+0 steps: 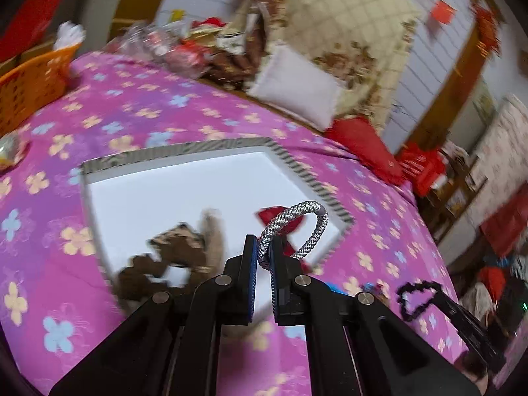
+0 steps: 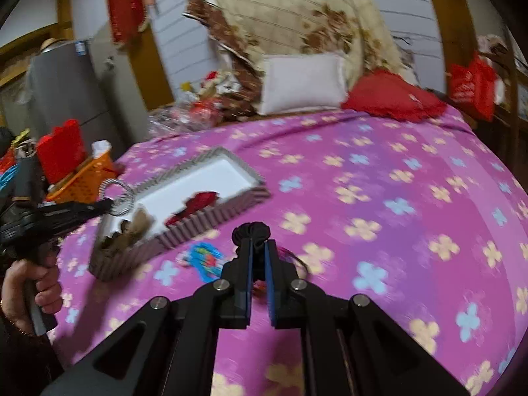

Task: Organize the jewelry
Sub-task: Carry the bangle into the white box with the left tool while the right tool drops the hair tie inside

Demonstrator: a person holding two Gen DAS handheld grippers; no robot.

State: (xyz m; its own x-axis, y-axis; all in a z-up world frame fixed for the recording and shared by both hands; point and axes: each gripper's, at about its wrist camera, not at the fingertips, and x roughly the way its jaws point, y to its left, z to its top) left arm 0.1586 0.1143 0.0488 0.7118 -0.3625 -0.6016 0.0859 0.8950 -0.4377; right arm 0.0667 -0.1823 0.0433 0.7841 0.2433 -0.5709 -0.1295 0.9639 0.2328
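I can see no words clear enough to read; the red bag (image 2: 470,87) past the bed has white writing on it, but it is too blurry. My left tool (image 1: 264,257) is squeezed tight on a silver braided bracelet (image 1: 295,231). The bracelet stands up from the tips like a little arch, with its loop leaning over to the right, and it hangs above the white tray (image 1: 184,191) with the striped grey rim. In the tray lie a red bow-like thing (image 1: 280,221) and some brown fuzzy pieces (image 1: 178,257), which sit right in front of my left tool. My right tool (image 2: 259,254) is squeezed tight on a black frilly ring (image 2: 252,232), which bunches up above the tips, over the pink flowered bed cover (image 2: 379,198). From the left camera that black ring looks like an open loop (image 1: 417,300) off to the right. A small blue and red thing (image 2: 204,257) lies on the cover between the tray and my right tool. An orange basket (image 2: 87,178) sits past the tray, and a white pillow (image 2: 303,82) and a red cushion (image 2: 392,97) lie at the far end of the bed. A hand (image 2: 33,283) holds the grip of the left tool.
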